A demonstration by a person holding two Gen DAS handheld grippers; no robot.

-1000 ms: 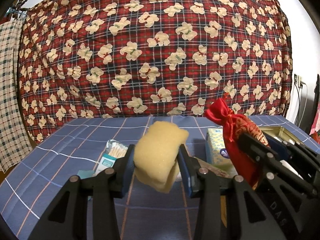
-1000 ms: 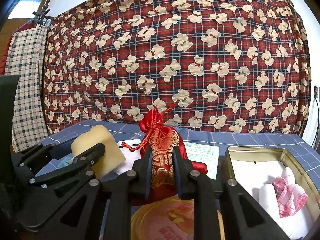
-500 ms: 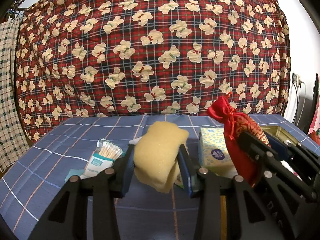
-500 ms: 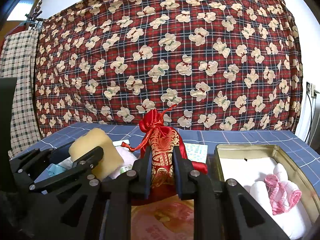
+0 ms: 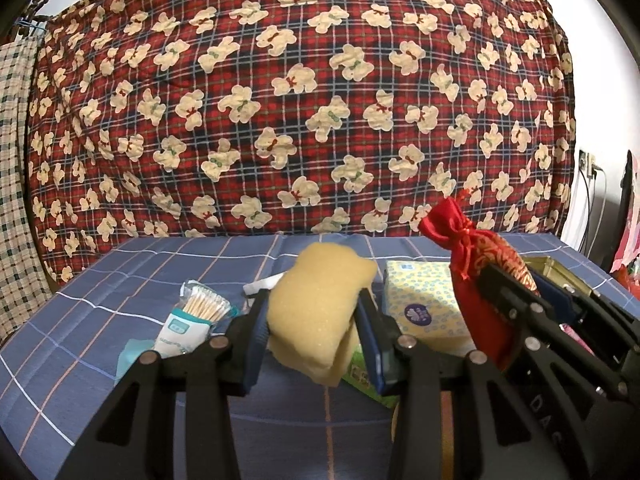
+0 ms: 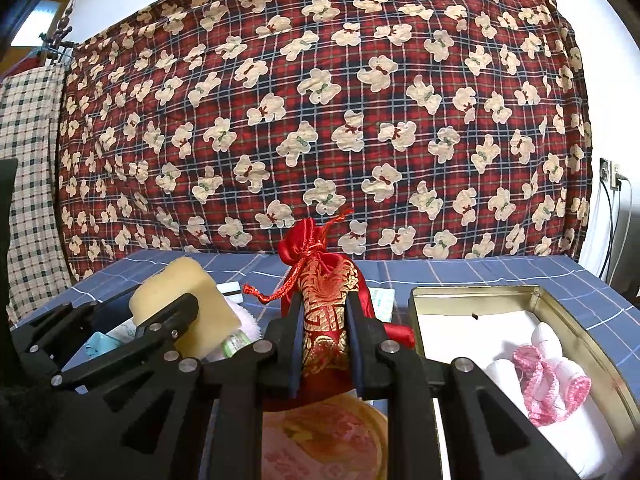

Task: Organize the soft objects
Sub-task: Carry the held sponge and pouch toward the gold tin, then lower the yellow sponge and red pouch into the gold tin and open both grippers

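Note:
My left gripper [image 5: 314, 312] is shut on a yellow sponge [image 5: 320, 300] and holds it above the blue checked table. My right gripper [image 6: 324, 316] is shut on a red and gold drawstring pouch [image 6: 326, 300], held upright. The pouch [image 5: 476, 264] and the right gripper show at the right of the left wrist view. The sponge [image 6: 180, 292] and the left gripper show at the left of the right wrist view. An open gold tin [image 6: 560, 304] stands right of the pouch, with a white and pink rolled cloth [image 6: 548, 368] inside.
A tissue pack [image 5: 420, 300], a bag of cotton swabs [image 5: 192, 320] and a green packet [image 5: 360, 372] lie on the table [image 5: 120, 280]. A round gold lid [image 6: 328, 440] lies under my right gripper. A red plaid blanket [image 5: 300, 100] hangs behind.
Both grippers have shifted a little to the right with their loads, and the tin now sits closer to the centre of the right wrist view. Grips unchanged.

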